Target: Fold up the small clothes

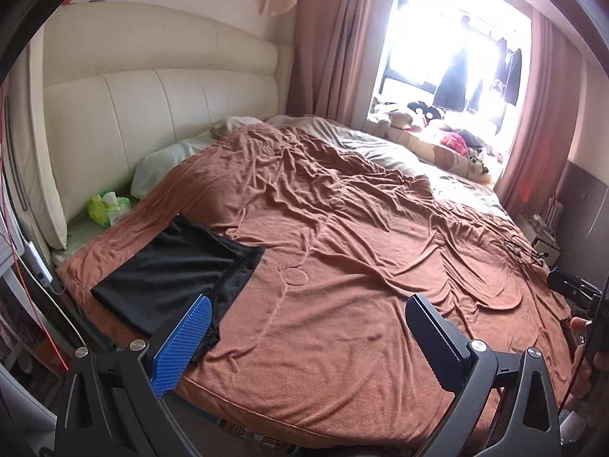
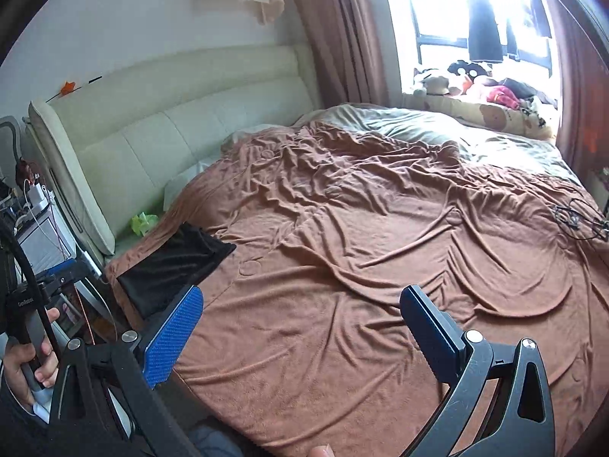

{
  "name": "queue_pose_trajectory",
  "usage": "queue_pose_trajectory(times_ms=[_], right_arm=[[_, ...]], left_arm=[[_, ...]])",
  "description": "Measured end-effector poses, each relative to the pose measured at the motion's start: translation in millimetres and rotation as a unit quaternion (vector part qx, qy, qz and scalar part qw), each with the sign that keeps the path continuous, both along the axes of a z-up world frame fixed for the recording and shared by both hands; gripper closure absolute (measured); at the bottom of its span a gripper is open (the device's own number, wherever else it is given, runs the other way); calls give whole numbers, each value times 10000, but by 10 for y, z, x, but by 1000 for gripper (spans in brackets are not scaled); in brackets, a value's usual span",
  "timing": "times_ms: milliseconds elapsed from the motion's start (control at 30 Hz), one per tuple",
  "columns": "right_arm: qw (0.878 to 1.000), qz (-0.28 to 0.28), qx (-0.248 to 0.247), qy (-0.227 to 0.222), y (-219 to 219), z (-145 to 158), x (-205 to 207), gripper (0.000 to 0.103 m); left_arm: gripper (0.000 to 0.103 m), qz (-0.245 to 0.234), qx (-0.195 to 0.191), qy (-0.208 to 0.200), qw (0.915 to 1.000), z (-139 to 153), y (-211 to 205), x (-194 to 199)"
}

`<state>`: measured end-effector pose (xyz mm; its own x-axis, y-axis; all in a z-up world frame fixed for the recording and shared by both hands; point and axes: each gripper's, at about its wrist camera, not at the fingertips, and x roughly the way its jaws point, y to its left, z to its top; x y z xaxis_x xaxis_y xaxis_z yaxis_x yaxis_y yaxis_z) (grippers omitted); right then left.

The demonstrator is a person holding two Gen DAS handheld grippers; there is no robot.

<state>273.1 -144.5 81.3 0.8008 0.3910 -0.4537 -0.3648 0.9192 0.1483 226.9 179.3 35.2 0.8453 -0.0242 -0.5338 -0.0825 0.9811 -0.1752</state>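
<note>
Through the left wrist camera we see our left gripper [image 1: 308, 327], fingers spread wide and empty, above a rumpled brown blanket [image 1: 342, 228] on the bed; the folded black garment [image 1: 171, 266] lies at its left edge, near the cream headboard [image 1: 152, 106]. Through the right wrist camera, our right gripper [image 2: 300, 323] also gapes empty, pink curtains [image 2: 342, 38] framing the bright window [image 2: 475, 11].

A folded black fabric garment [image 1: 179, 266] lies on the rumpled brown blanket [image 1: 342, 247] ahead-left of the left gripper [image 1: 308, 327]; a crumpled green tissue packet [image 1: 107, 208] sits beyond it, against the padded cream headboard [image 1: 152, 106].
</note>
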Motion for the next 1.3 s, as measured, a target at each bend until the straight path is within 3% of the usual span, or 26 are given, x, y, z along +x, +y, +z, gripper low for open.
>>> queue_pose_trajectory(times_ms=[400, 867, 1300], right_arm=[[9974, -604, -137, -372, -248, -79, -772, 0], [9880, -1377, -190, -679, -468, -400, -1484, 0], [9820, -1708, -71, -801, -566, -730, -1956, 0]], left_arm=[[0, -409, 36, -316, 9987, 16, -447, -443], [0, -743, 99, -625, 9952, -90, -894, -940], [0, -699, 212, -882, 9934, -330, -1176, -1323]])
